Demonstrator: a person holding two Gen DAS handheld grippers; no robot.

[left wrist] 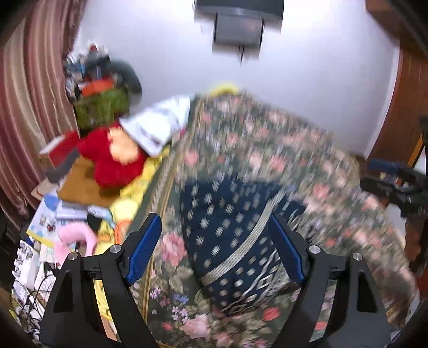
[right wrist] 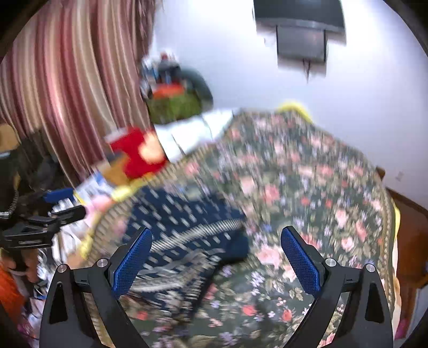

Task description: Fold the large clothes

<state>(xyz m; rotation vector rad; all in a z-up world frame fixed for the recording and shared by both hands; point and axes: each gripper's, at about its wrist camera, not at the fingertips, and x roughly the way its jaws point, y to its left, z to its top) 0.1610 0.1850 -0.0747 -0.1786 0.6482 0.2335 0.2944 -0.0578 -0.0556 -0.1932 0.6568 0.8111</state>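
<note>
A navy garment [left wrist: 227, 227] with pale dots and a silver patterned band lies folded on a floral bedspread [left wrist: 267, 150]. My left gripper [left wrist: 216, 241] is open, its blue pads held above the garment on either side, holding nothing. In the right wrist view the same garment [right wrist: 187, 230] lies left of centre on the bedspread [right wrist: 307, 187]. My right gripper [right wrist: 216, 254] is open and empty above the garment's right edge. The left gripper [right wrist: 61, 206] shows at the left edge there, and the right gripper [left wrist: 396, 176] shows at the right edge of the left wrist view.
A red plush toy [left wrist: 112, 158] and a white pillow [left wrist: 157, 123] lie at the bed's far left. Books, papers and a pink item [left wrist: 75, 238] clutter the left side. Striped curtains [right wrist: 67, 80] hang left. A wall-mounted screen [left wrist: 238, 24] is above. Wooden furniture [left wrist: 401, 107] stands right.
</note>
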